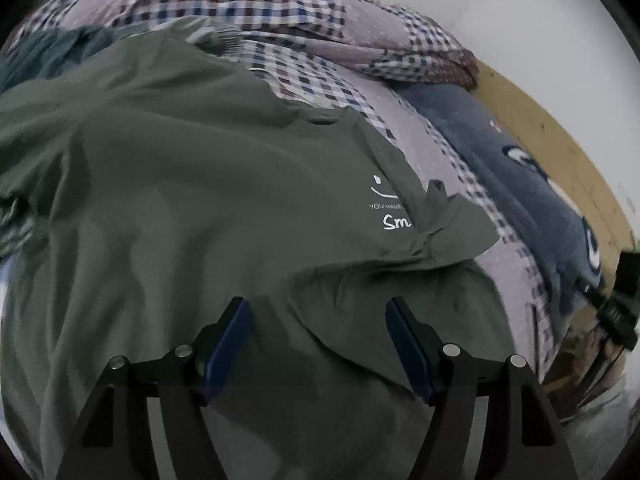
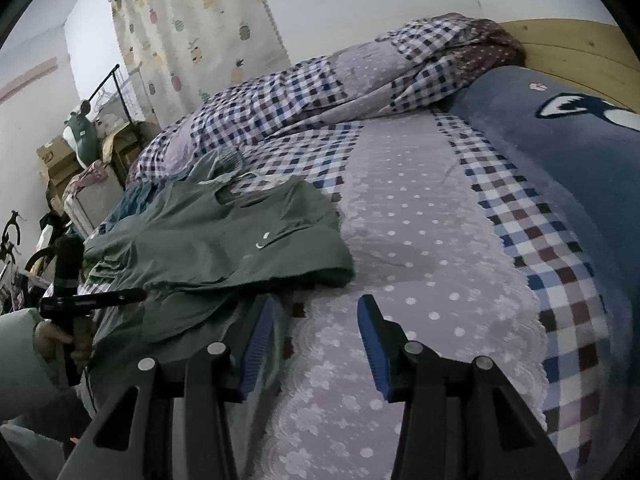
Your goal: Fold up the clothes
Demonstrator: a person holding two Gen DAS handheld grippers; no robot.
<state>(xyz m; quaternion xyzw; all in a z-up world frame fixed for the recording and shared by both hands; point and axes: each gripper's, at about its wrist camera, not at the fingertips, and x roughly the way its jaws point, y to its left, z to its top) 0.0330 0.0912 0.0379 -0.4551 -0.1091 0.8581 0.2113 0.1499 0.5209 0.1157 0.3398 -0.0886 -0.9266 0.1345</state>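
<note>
Left wrist view: we see our left gripper (image 1: pixel 318 308) released above the green shirt (image 1: pixel 192 200); right gripper (image 2: pixel 316 308) released beside the shirt.

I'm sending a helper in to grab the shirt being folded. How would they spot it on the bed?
Find the bed with the purple dotted and checked cover, wooden headboard at one end. Near its edge, away from the blue pillow, lies the green T-shirt. Unlike the bluish clothes beside it, it is plain grey-green with a small white smile print.
</note>
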